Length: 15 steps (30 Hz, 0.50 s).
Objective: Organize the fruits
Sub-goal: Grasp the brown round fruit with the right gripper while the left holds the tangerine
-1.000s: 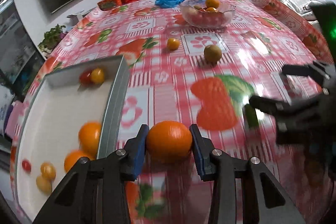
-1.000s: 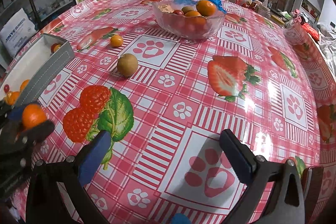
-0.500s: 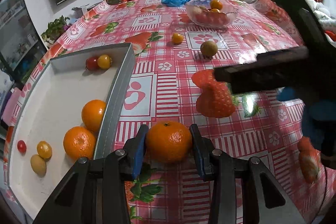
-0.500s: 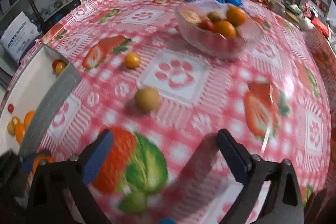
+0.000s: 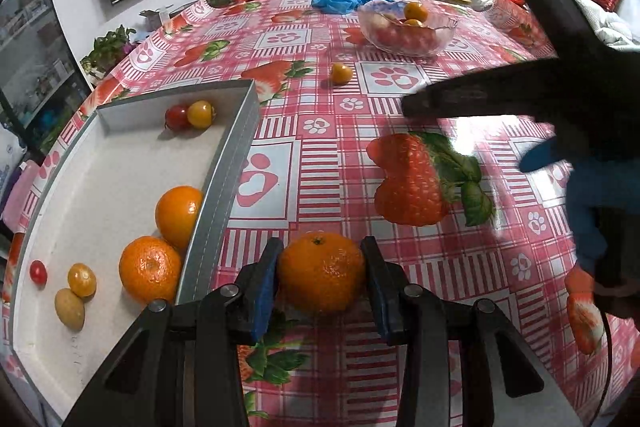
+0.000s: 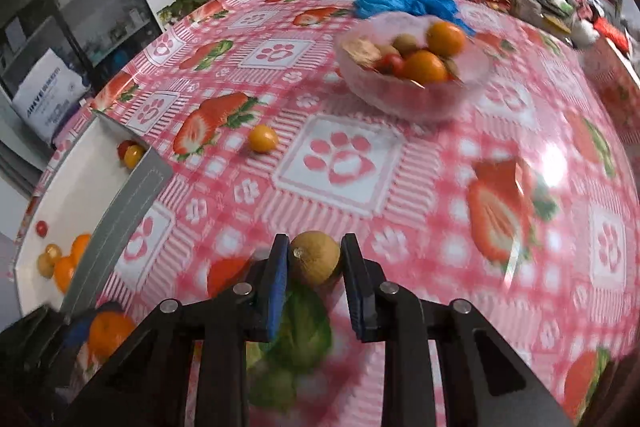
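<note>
Left claw (image 5: 322,277): its blue-padded fingers (image 5: 264,285) were clamped on a round orange mandarin (image 5: 321,271), held just beside the grey outer wall of the shallow white rectangular tray (image 5: 230,171), outside it and over the pink strawberry-print table (image 5: 320,155). Inside the tray lay two further oranges (image 5: 178,211) against that wall, a red and a yellow cherry tomato (image 5: 190,115) in the tray's far corner, and three small fruits (image 5: 76,291) on the side away from the wall. Right claw (image 6: 314,273): its fingers gripped a small yellow-brown round fruit (image 6: 314,257) on both sides, low over the table, on the side of the tray away from its wall; whether the fruit touched the cloth could not be told. Beyond the tray stood a clear glass bowl of mixed fruit (image 6: 412,67), with one loose small orange fruit (image 6: 263,139) between bowl and tray.
</note>
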Each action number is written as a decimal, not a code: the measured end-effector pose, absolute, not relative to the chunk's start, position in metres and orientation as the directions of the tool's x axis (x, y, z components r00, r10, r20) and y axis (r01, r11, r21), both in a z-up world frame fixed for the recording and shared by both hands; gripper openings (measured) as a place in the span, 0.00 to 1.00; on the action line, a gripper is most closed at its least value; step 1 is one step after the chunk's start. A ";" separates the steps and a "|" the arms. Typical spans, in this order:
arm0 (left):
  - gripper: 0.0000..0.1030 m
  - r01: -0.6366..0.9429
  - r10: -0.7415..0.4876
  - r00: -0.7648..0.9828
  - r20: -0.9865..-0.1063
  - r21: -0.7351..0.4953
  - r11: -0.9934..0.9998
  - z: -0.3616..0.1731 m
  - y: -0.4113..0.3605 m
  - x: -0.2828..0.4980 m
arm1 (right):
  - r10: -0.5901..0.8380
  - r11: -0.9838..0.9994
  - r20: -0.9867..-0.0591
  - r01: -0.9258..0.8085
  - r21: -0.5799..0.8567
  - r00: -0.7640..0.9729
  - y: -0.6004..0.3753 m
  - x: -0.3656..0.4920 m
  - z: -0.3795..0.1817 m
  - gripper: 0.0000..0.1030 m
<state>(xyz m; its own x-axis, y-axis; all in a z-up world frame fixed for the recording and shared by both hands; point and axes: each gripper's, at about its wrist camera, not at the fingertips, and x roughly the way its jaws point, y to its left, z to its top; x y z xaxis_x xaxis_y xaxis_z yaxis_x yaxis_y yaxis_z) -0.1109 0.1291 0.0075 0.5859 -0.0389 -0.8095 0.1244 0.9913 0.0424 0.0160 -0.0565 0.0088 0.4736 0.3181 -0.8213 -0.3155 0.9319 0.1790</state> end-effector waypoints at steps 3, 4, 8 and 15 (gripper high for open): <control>0.40 0.121 -0.038 0.588 -0.808 0.041 0.992 0.007 0.129 -0.111 | 0.326 0.931 -0.820 -0.308 0.194 0.471 -0.072 -0.005 0.012 0.28; 0.40 0.119 -0.038 0.588 -0.808 0.040 0.992 0.007 0.129 -0.111 | 0.331 0.930 -0.817 -0.307 0.200 0.472 -0.077 -0.013 0.014 0.28; 0.40 0.103 -0.042 0.577 -0.816 0.022 0.994 0.008 0.131 -0.112 | 0.349 0.927 -0.807 -0.301 0.223 0.477 -0.093 -0.040 0.016 0.28; 0.40 0.080 -0.096 0.543 -0.834 -0.063 0.995 0.010 0.137 -0.120 | 0.371 0.923 -0.798 -0.287 0.258 0.476 -0.105 -0.061 0.015 0.28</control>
